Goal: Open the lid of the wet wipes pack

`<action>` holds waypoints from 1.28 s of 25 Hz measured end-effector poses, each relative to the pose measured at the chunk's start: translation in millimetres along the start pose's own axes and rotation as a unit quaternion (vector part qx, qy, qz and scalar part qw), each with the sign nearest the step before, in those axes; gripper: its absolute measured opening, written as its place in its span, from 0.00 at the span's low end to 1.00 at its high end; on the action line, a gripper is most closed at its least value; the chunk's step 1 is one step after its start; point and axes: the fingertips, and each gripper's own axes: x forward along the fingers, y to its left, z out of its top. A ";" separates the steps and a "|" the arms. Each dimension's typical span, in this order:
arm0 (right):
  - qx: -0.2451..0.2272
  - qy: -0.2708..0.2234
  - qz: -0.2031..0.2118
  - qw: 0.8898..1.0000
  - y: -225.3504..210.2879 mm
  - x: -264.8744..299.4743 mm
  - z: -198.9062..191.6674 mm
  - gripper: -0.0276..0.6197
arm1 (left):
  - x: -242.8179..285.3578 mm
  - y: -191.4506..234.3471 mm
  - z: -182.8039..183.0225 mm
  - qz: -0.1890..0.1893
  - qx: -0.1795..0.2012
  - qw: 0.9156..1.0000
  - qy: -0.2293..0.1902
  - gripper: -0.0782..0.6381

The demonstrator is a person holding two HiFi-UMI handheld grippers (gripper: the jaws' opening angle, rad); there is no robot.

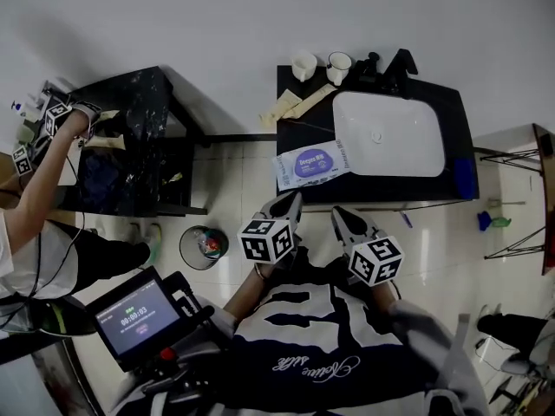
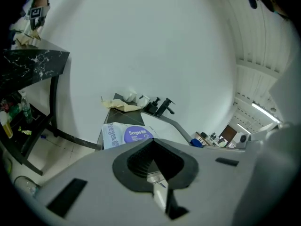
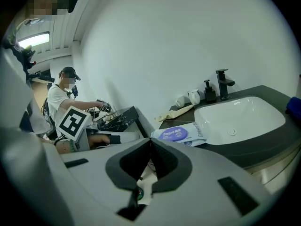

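The wet wipes pack (image 1: 310, 165) lies flat on the black counter (image 1: 295, 141), left of the white sink, its purple lid label facing up and the lid closed. It also shows in the left gripper view as the pack (image 2: 127, 134) and in the right gripper view as the pack (image 3: 178, 134). My left gripper (image 1: 292, 203) hovers over the floor just in front of the counter edge, jaws closed tip to tip with nothing held. My right gripper (image 1: 339, 216) hangs beside it, also shut and empty. Both are short of the pack and apart from it.
A white sink (image 1: 390, 133) fills the counter's right part, with a black faucet (image 1: 395, 66), two white cups (image 1: 304, 65) and a beige cloth (image 1: 290, 107) behind. A bin (image 1: 203, 246) stands on the floor. Another person (image 1: 35, 189) works at a black marble table (image 1: 130, 137) on the left.
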 end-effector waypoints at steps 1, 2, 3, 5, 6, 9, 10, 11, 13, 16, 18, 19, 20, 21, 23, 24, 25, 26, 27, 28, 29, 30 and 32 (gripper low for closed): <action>0.002 0.005 -0.001 1.000 -3.0 2.9 -0.5 0.04 | 5.6 4.0 -1.6 0.000 -0.005 1.000 0.004 0.11; 0.006 0.011 -0.001 1.000 -5.9 6.1 -2.0 0.04 | 10.9 7.7 -3.3 0.001 -0.009 1.000 0.008 0.11; 0.012 0.018 0.000 1.000 -8.9 9.3 -4.1 0.04 | 15.9 11.2 -5.2 0.001 -0.011 1.000 0.012 0.11; 0.027 0.030 0.002 0.999 -15.8 14.9 -8.6 0.04 | 25.2 17.1 -9.6 0.006 -0.015 1.000 0.019 0.11; 0.033 0.036 0.004 0.999 -19.6 17.5 -10.2 0.04 | 29.2 20.1 -11.9 0.010 -0.017 1.000 0.022 0.11; 0.037 0.052 0.014 0.998 -32.1 28.2 -10.1 0.04 | 38.0 31.4 -16.5 0.026 -0.029 0.999 0.026 0.11; 0.033 0.056 0.019 0.998 -35.9 33.3 -8.6 0.04 | 40.2 36.0 -17.4 0.033 -0.032 0.999 0.026 0.11; 0.029 0.061 0.026 0.997 -39.4 39.2 -6.6 0.04 | 42.5 40.9 -18.0 0.040 -0.035 0.998 0.027 0.11; 0.018 0.071 0.042 0.996 -45.3 51.7 -1.8 0.04 | 47.3 50.1 -17.8 0.054 -0.042 0.997 0.027 0.11; -0.004 0.088 0.075 0.993 -52.9 68.2 4.8 0.04 | 52.7 56.8 -15.5 0.076 -0.058 0.995 0.018 0.11; -0.034 0.096 0.094 0.990 -60.4 75.2 8.5 0.04 | 58.5 53.9 -16.7 0.088 -0.066 0.994 0.014 0.11; -0.059 0.101 0.101 0.988 -64.3 77.5 10.0 0.04 | 61.9 51.1 -18.6 0.094 -0.069 0.993 0.014 0.11; -0.091 0.107 0.107 0.984 -67.3 79.8 10.6 0.04 | 64.9 48.5 -21.0 0.098 -0.073 0.992 0.015 0.11; -0.128 0.116 0.114 0.978 -68.8 82.8 10.1 0.04 | 67.4 46.8 -23.5 0.101 -0.076 0.992 0.017 0.11; -0.195 0.138 0.130 0.962 -68.8 91.6 6.2 0.04 | 72.3 46.8 -27.8 0.104 -0.084 0.991 0.025 0.11; -0.220 0.150 0.140 0.954 -67.9 97.0 3.2 0.05 | 74.7 48.2 -29.7 0.105 -0.087 0.990 0.029 0.11; -0.241 0.162 0.151 0.945 -66.7 102.8 -0.3 0.11 | 76.7 50.6 -31.6 0.109 -0.090 0.989 0.033 0.11; -0.260 0.174 0.160 0.936 -65.5 108.7 -3.6 0.13 | 78.0 53.7 -33.3 0.113 -0.093 0.989 0.036 0.11; -0.281 0.185 0.169 0.927 -64.2 114.3 -6.5 0.13 | 78.6 57.0 -34.4 0.119 -0.097 0.987 0.037 0.11; -0.305 0.192 0.176 0.916 -63.0 119.7 -8.8 0.13 | 78.9 60.3 -35.1 0.123 -0.102 0.986 0.037 0.11; -0.332 0.198 0.183 0.904 -61.9 124.5 -10.8 0.13 | 79.0 63.0 -35.5 0.126 -0.109 0.985 0.035 0.11; -0.360 0.201 0.191 0.891 -60.8 128.7 -12.9 0.13 | 79.1 65.0 -36.0 0.127 -0.118 0.984 0.033 0.11; -0.418 0.209 0.211 0.859 -58.1 135.5 -18.3 0.13 | 79.1 68.4 -37.6 0.131 -0.137 0.981 0.029 0.11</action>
